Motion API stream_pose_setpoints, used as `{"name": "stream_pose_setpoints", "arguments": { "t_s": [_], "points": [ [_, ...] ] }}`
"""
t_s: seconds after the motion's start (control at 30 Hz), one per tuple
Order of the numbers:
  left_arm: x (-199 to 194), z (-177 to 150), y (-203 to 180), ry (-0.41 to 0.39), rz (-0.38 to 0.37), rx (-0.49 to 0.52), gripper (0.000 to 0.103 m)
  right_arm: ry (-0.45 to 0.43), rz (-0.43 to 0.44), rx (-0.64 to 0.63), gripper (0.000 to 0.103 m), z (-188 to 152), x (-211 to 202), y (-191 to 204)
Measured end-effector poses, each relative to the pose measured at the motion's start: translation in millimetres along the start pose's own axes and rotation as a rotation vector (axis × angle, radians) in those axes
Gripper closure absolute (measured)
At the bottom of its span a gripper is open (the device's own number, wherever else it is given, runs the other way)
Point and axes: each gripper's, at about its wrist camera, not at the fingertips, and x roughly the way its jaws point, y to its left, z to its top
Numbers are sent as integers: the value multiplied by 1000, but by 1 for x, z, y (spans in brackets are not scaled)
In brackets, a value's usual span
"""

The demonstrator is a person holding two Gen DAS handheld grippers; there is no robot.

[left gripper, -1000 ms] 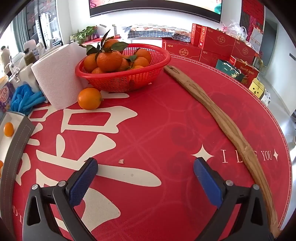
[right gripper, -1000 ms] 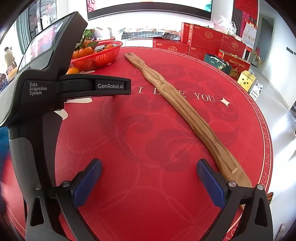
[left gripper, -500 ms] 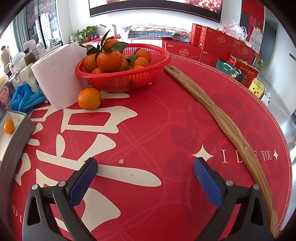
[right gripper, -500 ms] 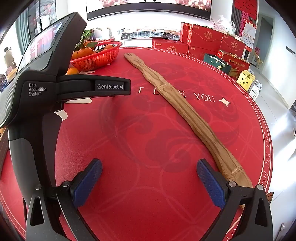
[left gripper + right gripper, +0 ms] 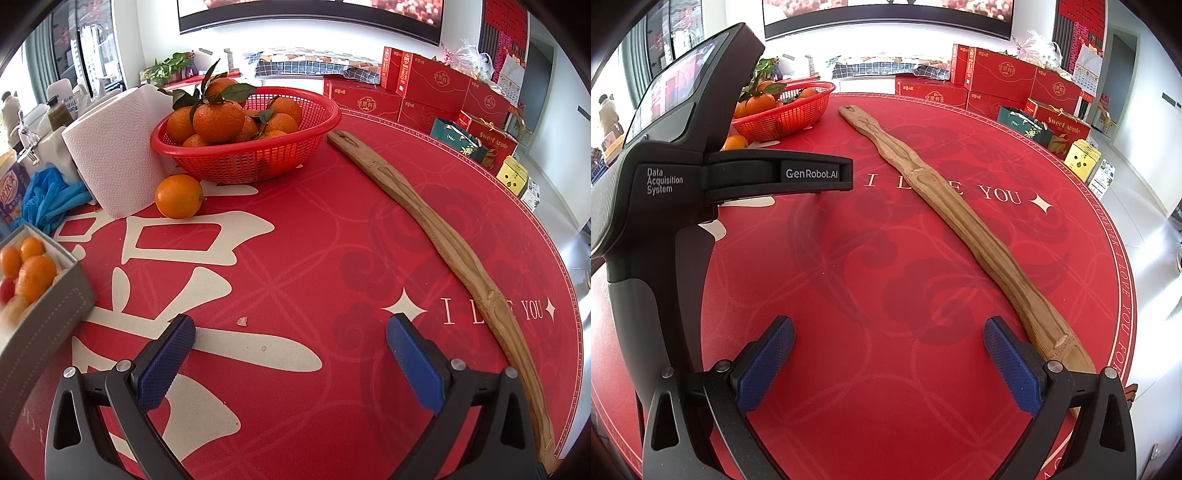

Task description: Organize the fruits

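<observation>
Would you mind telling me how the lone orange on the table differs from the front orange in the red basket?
The lone orange lies on the table mat beside the paper towel roll; the front orange sits heaped in the red basket. The lone one is smooth and leafless; the basket one is dimpled, with leaves. Both are round and orange.

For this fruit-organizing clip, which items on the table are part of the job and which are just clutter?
Part of the job:
- loose orange on the table
- red basket of leafy oranges
- grey box holding small fruits
- left claw and right claw, both open and empty

Just lying about:
- long wooden stick
- paper towel roll
- blue gloves
- red gift boxes
</observation>
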Motion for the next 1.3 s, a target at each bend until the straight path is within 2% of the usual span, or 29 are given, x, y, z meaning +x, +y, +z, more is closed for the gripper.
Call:
{"name": "stream_pose_setpoints", "arguments": {
  "t_s": [1.3],
  "points": [
    [0,1,-2,0,0,0,0,-3,-4,1,1,-2,1,2]
  ]
}}
